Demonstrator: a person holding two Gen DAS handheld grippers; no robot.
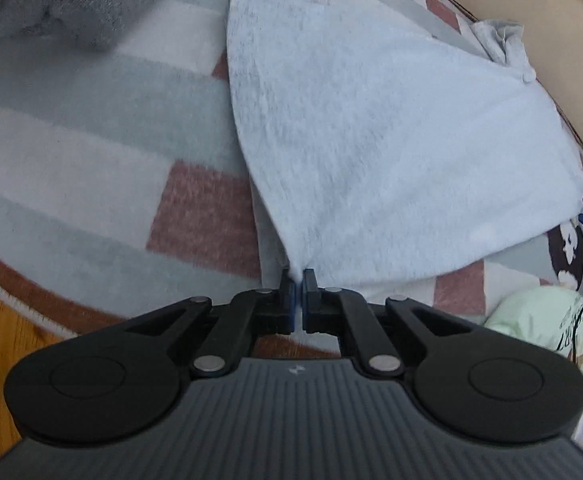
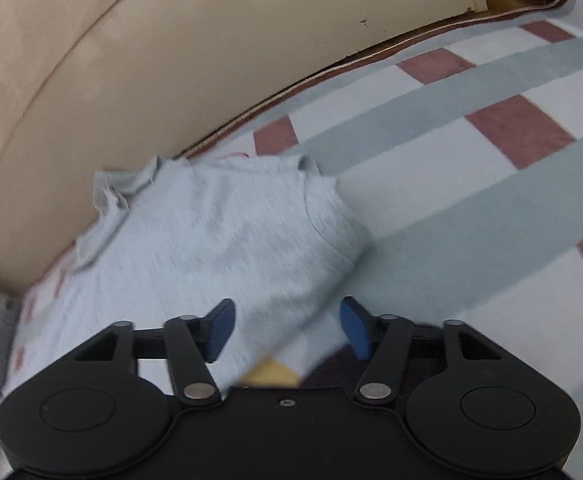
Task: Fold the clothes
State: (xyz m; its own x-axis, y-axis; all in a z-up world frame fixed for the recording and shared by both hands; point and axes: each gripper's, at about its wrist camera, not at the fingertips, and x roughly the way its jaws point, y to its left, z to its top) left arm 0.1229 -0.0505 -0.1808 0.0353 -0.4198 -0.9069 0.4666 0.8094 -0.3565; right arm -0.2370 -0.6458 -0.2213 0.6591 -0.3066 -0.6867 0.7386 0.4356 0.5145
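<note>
A checked rug (image 1: 91,152) in grey, white and rust red carries a pale grey garment (image 1: 391,140) spread beside a beige sofa (image 2: 131,60). The left tool (image 1: 299,280) is clamped on the garment's near corner. The right tool (image 2: 287,320) stands apart above the cloth, gripping nothing.

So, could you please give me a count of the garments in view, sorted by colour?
Light grey-blue: 1, the shirt pinched at a corner by the shut left gripper
Dark grey: 1, the knit garment at the rug's far side
Pale green: 1, the printed top at the right edge
Total: 3
</note>
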